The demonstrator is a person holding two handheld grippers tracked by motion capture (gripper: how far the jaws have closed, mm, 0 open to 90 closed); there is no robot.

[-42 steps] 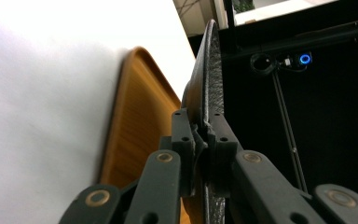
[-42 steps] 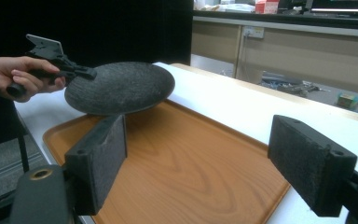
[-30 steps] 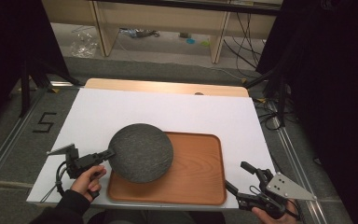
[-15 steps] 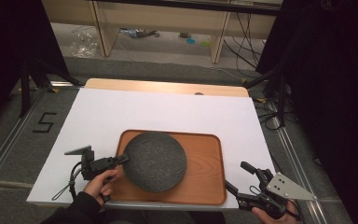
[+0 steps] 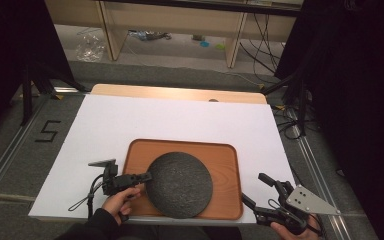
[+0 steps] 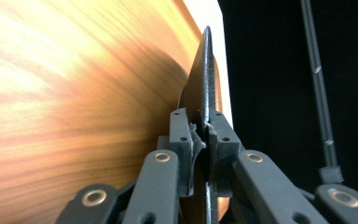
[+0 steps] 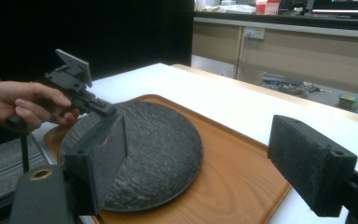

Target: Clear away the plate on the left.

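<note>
A dark round stone-like plate (image 5: 180, 184) lies over a wooden tray (image 5: 222, 154) near the table's front edge. My left gripper (image 5: 147, 176) is shut on the plate's left rim, with a hand behind it. In the left gripper view the pads (image 6: 204, 130) pinch the thin plate edge (image 6: 206, 70) with the tray's wood (image 6: 74, 93) beside it. My right gripper (image 5: 254, 188) hovers open off the tray's front right corner. Its view shows the plate (image 7: 154, 144), the tray (image 7: 233, 182) and the left gripper (image 7: 108, 110) between its spread jaws (image 7: 205, 158).
A white sheet (image 5: 180, 120) covers the tabletop, with bare space behind and left of the tray. A strip of wooden table (image 5: 180, 93) shows at the far edge. Floor, cables and shelving legs lie beyond. A "5" marking (image 5: 47, 131) is on the floor to the left.
My left gripper has carried the plate to the right and slightly nearer, from overhanging the tray's left edge to lying over the tray. The right gripper stayed put.
</note>
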